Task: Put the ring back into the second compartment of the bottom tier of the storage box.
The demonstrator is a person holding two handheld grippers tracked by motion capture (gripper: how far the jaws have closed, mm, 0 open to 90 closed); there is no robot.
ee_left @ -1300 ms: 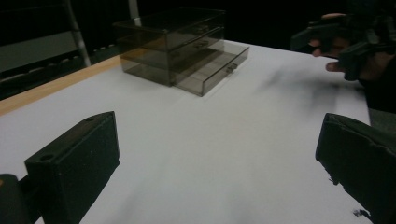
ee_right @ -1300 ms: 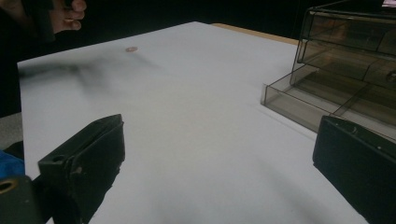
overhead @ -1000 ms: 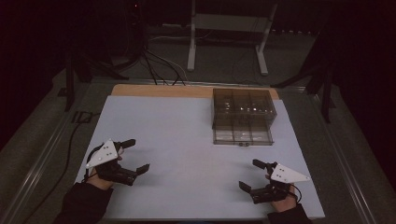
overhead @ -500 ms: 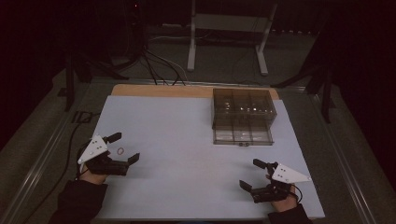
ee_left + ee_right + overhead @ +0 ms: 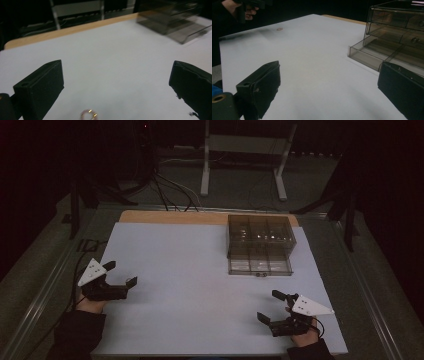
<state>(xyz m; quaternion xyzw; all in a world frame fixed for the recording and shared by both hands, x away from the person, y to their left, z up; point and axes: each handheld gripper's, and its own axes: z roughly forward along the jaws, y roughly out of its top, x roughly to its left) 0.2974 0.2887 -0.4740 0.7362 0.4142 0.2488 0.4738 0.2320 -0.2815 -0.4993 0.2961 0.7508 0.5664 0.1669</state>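
Ring, small and gold, is seen low in the left gripper view, on the white worktop. The left gripper was moved back toward it, fingers released. The right gripper is held open too.

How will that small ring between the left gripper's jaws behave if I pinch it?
The ring looks thin and lies flat on the smooth white table, so it will probably slide rather than lift. Likely light; the open left gripper may flick it away.
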